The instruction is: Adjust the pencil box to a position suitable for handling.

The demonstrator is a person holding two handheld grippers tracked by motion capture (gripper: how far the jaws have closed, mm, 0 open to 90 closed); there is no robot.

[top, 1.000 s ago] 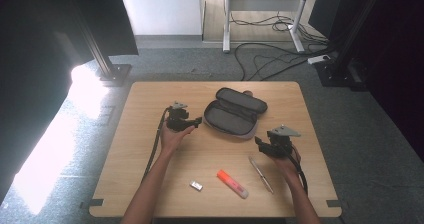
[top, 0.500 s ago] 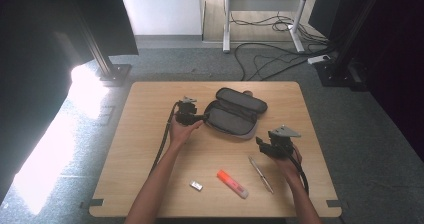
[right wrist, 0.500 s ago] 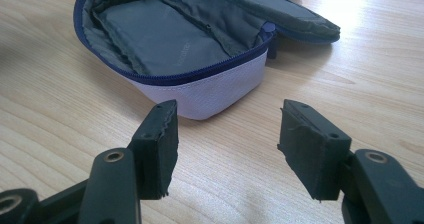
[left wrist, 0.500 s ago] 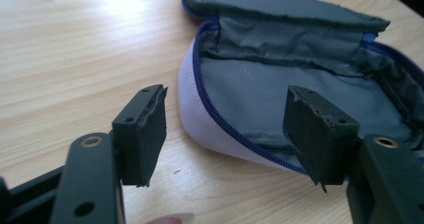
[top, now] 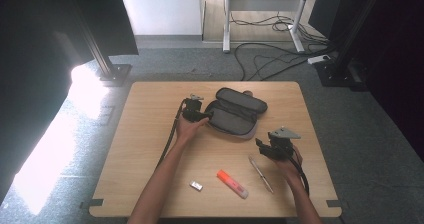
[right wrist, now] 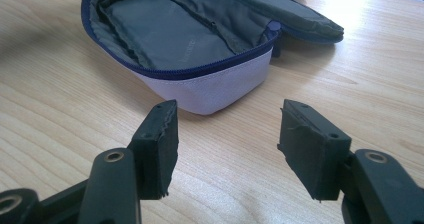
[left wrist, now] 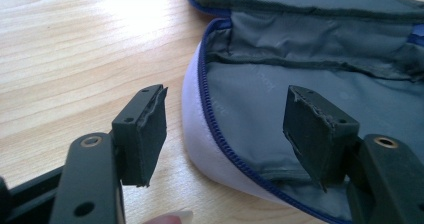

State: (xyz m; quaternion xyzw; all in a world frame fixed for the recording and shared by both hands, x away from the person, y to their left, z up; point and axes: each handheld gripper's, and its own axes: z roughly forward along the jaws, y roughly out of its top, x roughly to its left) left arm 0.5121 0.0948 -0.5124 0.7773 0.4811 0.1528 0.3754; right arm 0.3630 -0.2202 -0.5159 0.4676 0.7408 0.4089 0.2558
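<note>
Straddling pouch (left wrist: 280,99) rim, left hand-held gripper (left wrist: 225,129) wide apart, unclenched; right hand-held gripper (right wrist: 227,144) released, empty.

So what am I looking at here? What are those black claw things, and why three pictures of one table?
A person sits at a wooden table and holds a hand tool with two black jaws in each hand. The high view looks down from above: the left gripper reaches the edge of an open grey pencil case, and the right gripper waits nearer the person. The other two pictures come from small cameras riding on each tool, looking along its jaws. In the left gripper view the jaws straddle the case's zipped rim without pressing it; in the right gripper view the jaws stand open over bare wood, short of the case. Nothing is held. Also on the table: an orange marker, a pen and a small eraser.
</note>
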